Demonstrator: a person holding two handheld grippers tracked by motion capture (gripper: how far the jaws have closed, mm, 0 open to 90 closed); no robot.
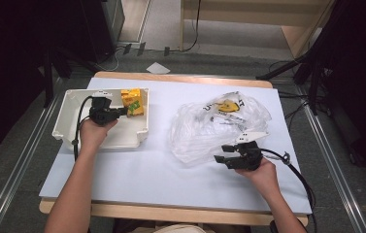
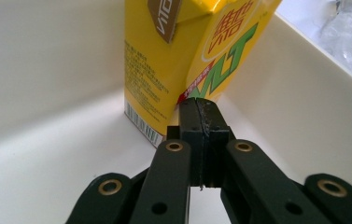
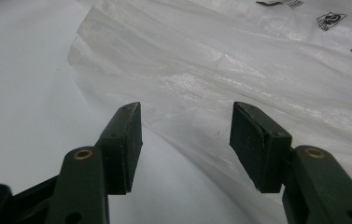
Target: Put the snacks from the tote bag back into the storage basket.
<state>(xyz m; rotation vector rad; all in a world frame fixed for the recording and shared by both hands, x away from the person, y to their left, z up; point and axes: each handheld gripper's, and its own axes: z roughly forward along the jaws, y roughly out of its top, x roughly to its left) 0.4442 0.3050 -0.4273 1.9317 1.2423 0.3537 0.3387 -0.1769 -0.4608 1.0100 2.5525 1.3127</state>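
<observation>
L tongs closed by carton, R tongs apart

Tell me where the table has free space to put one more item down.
Free: the wide white strip of the table along the near edge, between the two forearms, and the gap between the white tray and the plastic bag. Inside the tray, the left part is bare. Crowded: around the yellow drink carton and the bag.
</observation>
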